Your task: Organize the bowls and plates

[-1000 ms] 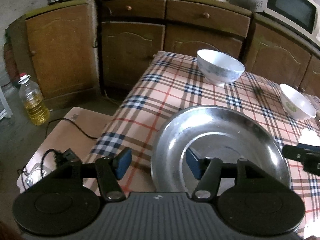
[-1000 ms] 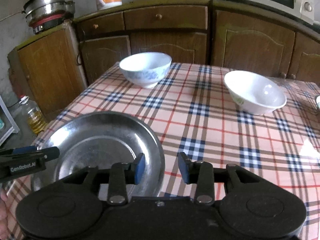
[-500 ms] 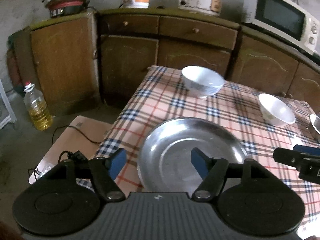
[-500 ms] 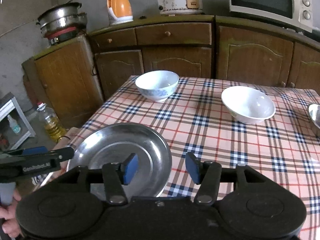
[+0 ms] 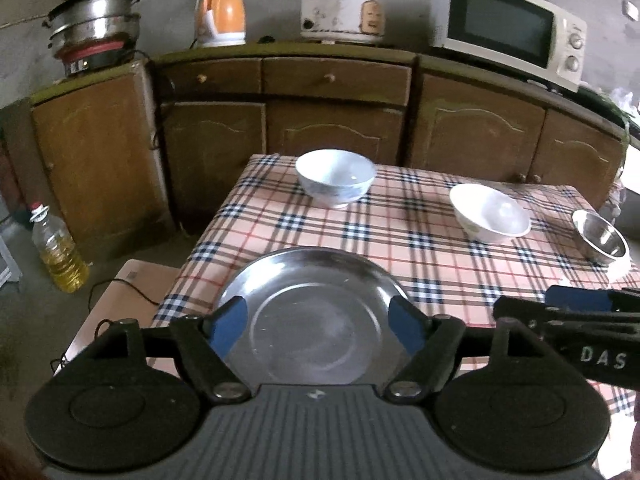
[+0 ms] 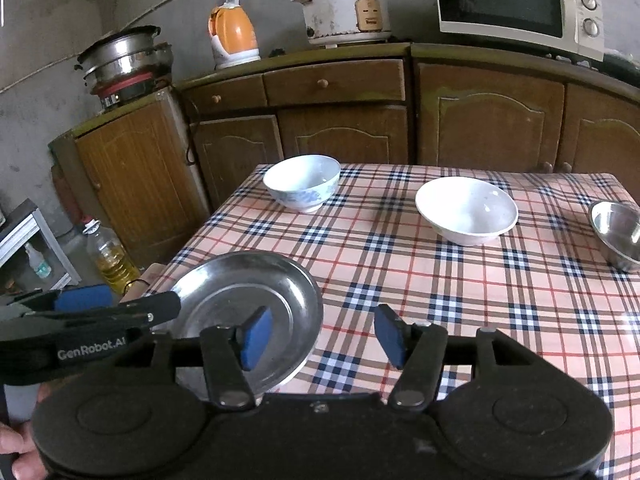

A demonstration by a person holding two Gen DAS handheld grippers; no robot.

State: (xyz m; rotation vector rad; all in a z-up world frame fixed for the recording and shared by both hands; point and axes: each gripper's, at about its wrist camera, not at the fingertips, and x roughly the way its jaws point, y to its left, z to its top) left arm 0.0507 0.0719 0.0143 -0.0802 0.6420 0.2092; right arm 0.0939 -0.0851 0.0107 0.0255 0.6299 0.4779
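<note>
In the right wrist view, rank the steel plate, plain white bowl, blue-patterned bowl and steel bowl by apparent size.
1. Round steel plate, though nearest.
2. Plain white bowl.
3. Blue-patterned white bowl.
Small steel bowl: cut off, unranked.

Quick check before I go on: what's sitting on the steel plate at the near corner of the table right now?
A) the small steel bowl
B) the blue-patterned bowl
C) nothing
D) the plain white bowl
C: the steel plate lies bare, while the blue-patterned bowl, the white bowl and the steel bowl each stand apart on the tablecloth.
</note>
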